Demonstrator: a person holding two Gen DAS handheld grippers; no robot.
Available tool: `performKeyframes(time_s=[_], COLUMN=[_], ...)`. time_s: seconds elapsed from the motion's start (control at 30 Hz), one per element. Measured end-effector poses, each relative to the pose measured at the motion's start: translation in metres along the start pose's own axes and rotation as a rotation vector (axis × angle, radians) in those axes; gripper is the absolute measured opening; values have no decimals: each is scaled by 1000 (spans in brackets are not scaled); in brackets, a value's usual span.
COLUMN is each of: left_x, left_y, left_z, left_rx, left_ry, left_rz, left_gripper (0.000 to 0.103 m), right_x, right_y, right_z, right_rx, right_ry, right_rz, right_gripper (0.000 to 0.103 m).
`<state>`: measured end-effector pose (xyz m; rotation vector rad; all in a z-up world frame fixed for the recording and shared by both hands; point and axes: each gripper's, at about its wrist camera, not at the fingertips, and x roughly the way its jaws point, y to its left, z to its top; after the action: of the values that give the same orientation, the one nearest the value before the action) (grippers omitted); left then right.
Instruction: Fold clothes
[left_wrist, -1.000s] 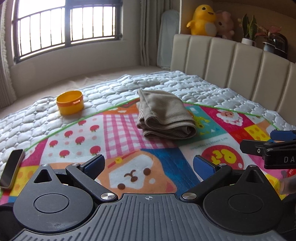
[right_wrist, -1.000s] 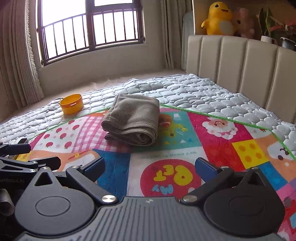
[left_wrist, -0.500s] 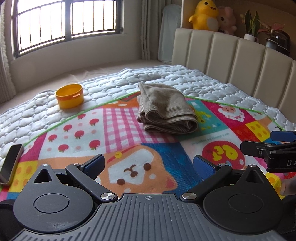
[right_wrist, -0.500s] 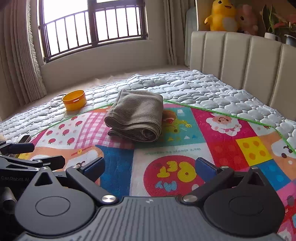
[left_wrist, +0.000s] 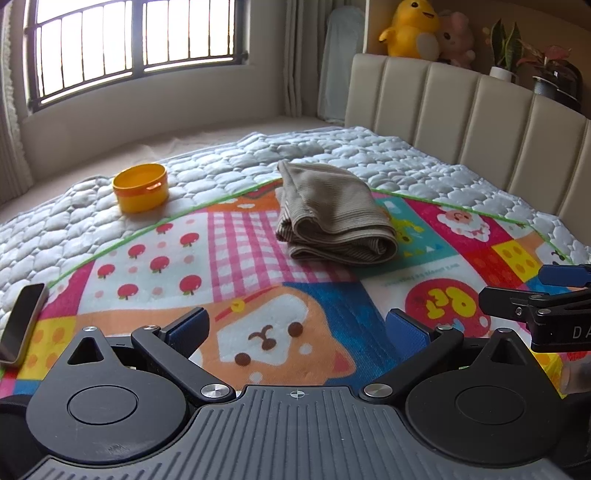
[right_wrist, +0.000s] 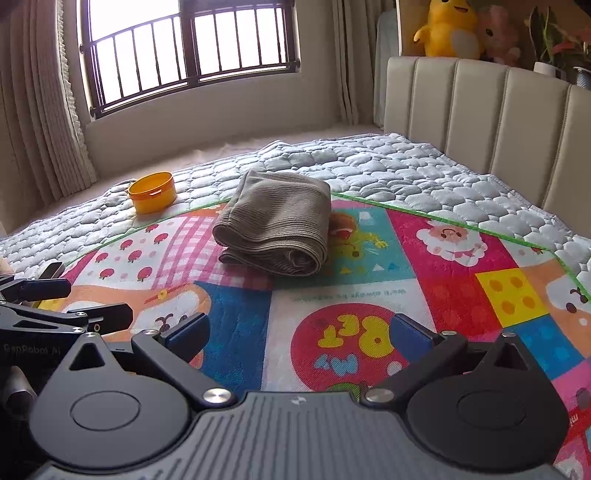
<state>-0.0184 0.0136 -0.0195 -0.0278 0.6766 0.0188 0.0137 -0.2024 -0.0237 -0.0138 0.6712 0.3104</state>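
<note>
- On the patterned mat (left_wrist: 258, 258), at twelve o'clock from both grippers, lies the folded brown garment (left_wrist: 332, 218).
- Left gripper (left_wrist: 295, 328): jaws wide apart, holding nothing.
- Right gripper (right_wrist: 299, 332): jaws likewise spread, empty.

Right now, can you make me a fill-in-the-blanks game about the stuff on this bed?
1. The folded brown garment lies on the colourful ____ mat.
2. The round tub on the quilt is ____ in colour.
3. Both the left gripper and the right gripper have their jaws ____.
4. The yellow duck plush sits above the ____.

Missing words: cartoon; yellow; open; headboard
</note>
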Motion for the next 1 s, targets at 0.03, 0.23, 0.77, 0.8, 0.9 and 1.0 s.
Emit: performKeyframes(time_s=[0.03,0.23,0.77,0.8,0.9,1.0], left_x=[0,1,-4,-5,-5,-5], left_y=[0,1,5,5,4,4], left_z=[0,0,1,1,2,2], left_rx=[0,-3,-37,-38,-35,-34], left_ry=[1,4,-21,-23,-24,-22], left_rz=[0,-1,-3,-3,3,4], left_gripper=[103,103,103,103,103,103], right_x=[0,1,1,1,1,1], right_y=[0,0,-2,-2,-2,-1], right_z=[0,0,0,0,0,0], right_rx=[-1,2,16,17,16,17], right_ry=[1,6,17,16,17,17], right_rz=[0,3,9,9,8,8], right_gripper=[103,103,103,103,103,103])
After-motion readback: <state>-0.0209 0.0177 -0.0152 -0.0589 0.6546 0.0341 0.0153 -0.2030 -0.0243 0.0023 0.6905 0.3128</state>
